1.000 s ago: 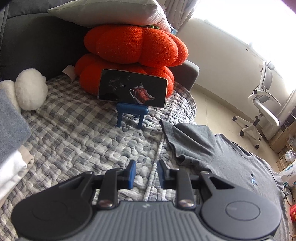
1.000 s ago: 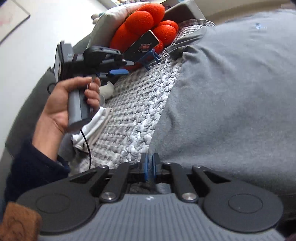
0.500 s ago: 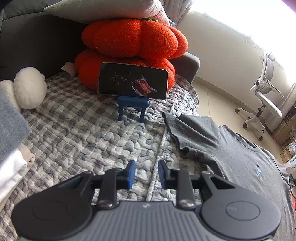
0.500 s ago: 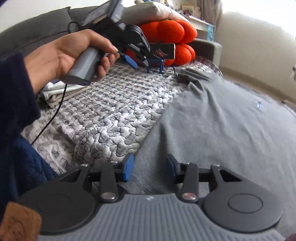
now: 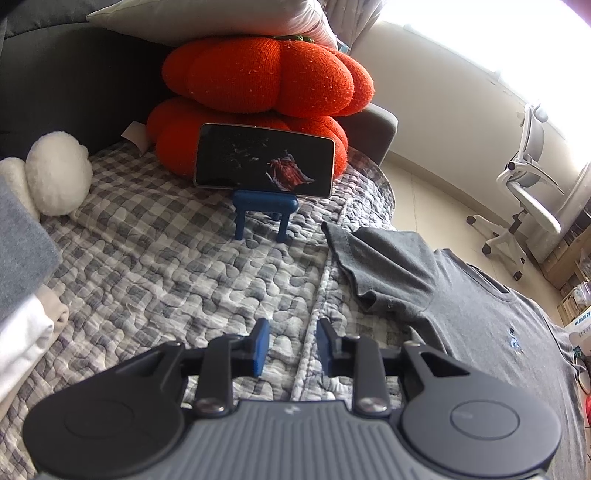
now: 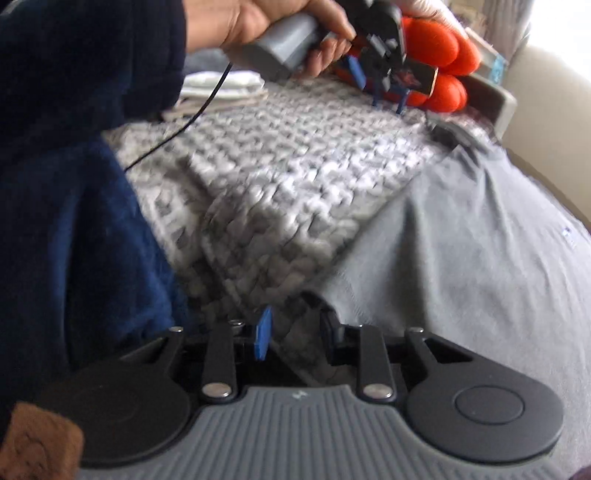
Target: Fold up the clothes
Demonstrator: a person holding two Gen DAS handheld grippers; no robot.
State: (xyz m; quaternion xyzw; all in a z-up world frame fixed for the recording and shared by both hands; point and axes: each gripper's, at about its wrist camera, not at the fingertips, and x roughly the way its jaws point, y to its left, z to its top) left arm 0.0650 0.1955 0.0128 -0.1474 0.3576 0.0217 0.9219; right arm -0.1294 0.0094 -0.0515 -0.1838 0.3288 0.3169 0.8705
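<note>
A grey T-shirt (image 5: 480,306) is shown spread flat on a grey-and-white checked quilt (image 5: 166,266), its front uppermost, with one short sleeve (image 5: 373,266) pointing toward the far end of the sofa and the neckline on the right side of the left wrist view. Compared with one second earlier, the garment is seen to lie in the same place, still unfolded. The left gripper (image 5: 291,345) is held above bare quilt just left of the shirt, its jaws set narrowly apart with nothing between them, and its position is unchanged over that second. The right gripper (image 6: 295,334) is the part that has changed: it was clamped shut and rolled sideways at the shirt's near edge a second ago, was then opened wider, and is now levelled, with its jaws closing over the near hem corner (image 6: 314,299), where quilt and shirt meet. Because of motion blur, it cannot be told whether cloth is yet pinched; a gap is visible between the pads. In the right wrist view the left hand (image 6: 266,22) is seen gripping its tool's handle. A phone on a blue stand (image 5: 264,173) and orange pumpkin cushions (image 5: 266,74) are seen at the far end. The change is judged to mean that the shirt has been laid out and the first fold is about to be started from the hem.
</note>
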